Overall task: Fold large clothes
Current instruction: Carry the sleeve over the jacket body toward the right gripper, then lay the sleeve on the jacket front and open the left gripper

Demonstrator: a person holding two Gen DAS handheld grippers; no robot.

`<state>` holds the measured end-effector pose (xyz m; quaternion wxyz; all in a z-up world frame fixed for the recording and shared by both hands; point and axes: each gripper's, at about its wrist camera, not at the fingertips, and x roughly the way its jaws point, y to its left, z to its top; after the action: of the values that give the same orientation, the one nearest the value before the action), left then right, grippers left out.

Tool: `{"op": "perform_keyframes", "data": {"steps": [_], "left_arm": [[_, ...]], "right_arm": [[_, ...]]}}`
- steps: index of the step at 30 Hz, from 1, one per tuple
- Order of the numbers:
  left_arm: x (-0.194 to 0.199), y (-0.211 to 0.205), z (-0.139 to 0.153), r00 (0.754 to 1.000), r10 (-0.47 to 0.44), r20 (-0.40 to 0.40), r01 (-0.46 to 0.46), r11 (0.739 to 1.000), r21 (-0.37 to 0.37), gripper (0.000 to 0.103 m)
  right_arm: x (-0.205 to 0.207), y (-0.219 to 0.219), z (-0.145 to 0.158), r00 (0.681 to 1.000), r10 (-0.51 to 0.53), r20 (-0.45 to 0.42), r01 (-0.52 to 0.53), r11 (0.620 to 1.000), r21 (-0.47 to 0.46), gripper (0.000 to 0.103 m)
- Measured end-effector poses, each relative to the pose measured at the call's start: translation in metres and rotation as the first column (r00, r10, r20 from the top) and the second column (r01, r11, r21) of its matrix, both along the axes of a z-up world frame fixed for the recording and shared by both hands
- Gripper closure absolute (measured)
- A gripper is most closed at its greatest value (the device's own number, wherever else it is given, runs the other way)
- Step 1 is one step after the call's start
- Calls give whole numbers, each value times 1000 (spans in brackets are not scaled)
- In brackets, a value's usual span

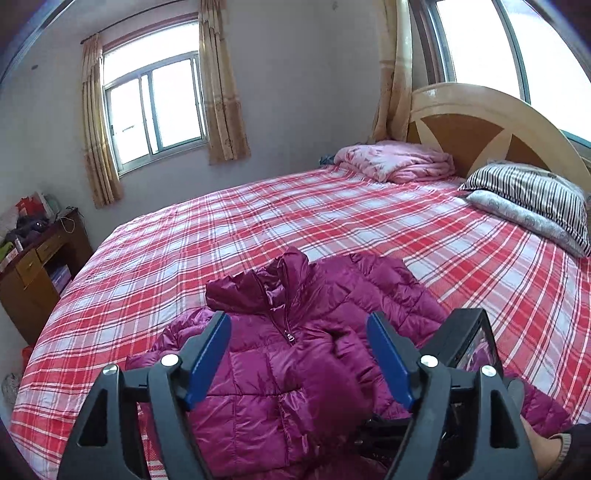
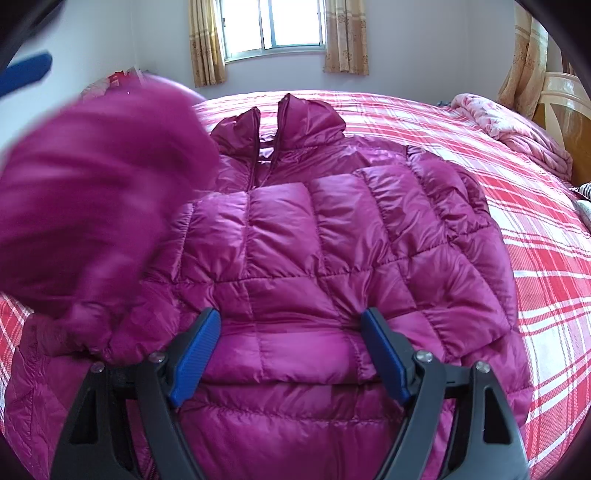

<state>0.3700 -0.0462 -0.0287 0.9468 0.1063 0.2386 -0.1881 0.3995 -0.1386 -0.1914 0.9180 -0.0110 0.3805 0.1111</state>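
No brand, label or legible writing is showing anywhere as you are working over the magenta puffer jacket (image 2: 332, 236), which is lying front-up on the red plaid bedspread (image 1: 332, 221) with its collar toward the far window (image 2: 291, 22) and its zipper part-way open. One quilted sleeve is lying folded across the jacket's chest, while the other sleeve (image 2: 92, 192) is showing only as a large magenta blur at the jacket's left, too smeared to make out in detail. The jacket's hem is running out of view beneath both grippers, and a pink quilt (image 1: 399, 160) and a striped pillow (image 1: 532, 195) are lying well beyond the jacket at the headboard (image 1: 491, 122). Your left gripper (image 1: 299, 360) is standing with jaws spread wide above the jacket's chest, nothing pinched between the blue pads. Your right gripper (image 2: 290, 354) is likewise gaping over the jacket's lower front, its pads appearing to rest against the fabric without clamping it.
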Motion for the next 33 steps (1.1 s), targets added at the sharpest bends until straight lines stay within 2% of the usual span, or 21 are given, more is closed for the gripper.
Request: {"op": "perform_keyframes", "data": {"steps": [3,5,7,9,11,13,15,17,20,21,22,23,24,27,31,33], "left_arm": [[3,14,-2,998,56,20,-56,998,7,21],[14,29,-13,991,130,13,-130,991,39,20],[33,49,-34,973,230,-25,-228,971,76,20],[52,73,-59,947,301,-110,-296,953,61,20],[65,89,-80,928,316,-198,-318,948,22,20],[72,95,-98,917,310,-251,-320,948,3,20],[75,92,-112,914,307,-265,-314,949,19,20],[75,87,-120,917,300,-264,-297,954,52,20],[71,79,-126,924,305,-231,-292,952,91,20],[70,77,-128,926,309,-217,-291,950,108,20],[69,76,-130,927,312,-210,-293,949,118,20],[69,76,-131,927,313,-209,-293,948,122,20],[70,78,-132,926,313,-210,-293,948,121,20],[70,85,-123,919,328,-221,-314,945,97,20],[61,97,-91,928,318,-195,-329,944,-29,20],[65,93,-85,932,309,-188,-320,947,-35,20]], "right_arm": [[1,-1,0,1000,0,1,0,1000,6,22],[1,-2,0,1000,0,4,0,1000,13,22],[0,-3,2,1000,-2,8,2,1000,20,21],[-6,-10,7,1000,-16,22,15,999,51,21],[-16,-28,17,995,-98,26,95,992,88,21],[-28,-46,29,984,-175,47,167,976,139,21],[-40,-59,43,964,-251,87,234,958,165,20],[-45,-62,60,951,-280,133,254,949,187,20],[-40,-47,78,959,-229,166,194,960,205,21],[-35,-37,80,969,-186,159,155,969,191,25],[-28,-24,81,981,-131,146,104,978,181,30],[-19,-12,78,989,-81,121,58,982,182,45],[-12,-4,74,994,-48,96,29,982,186,54],[10,17,51,1000,30,0,-30,980,196,58],[16,23,29,1000,20,-23,-17,989,146,58],[17,22,19,999,15,-30,-11,991,135,60]]}}
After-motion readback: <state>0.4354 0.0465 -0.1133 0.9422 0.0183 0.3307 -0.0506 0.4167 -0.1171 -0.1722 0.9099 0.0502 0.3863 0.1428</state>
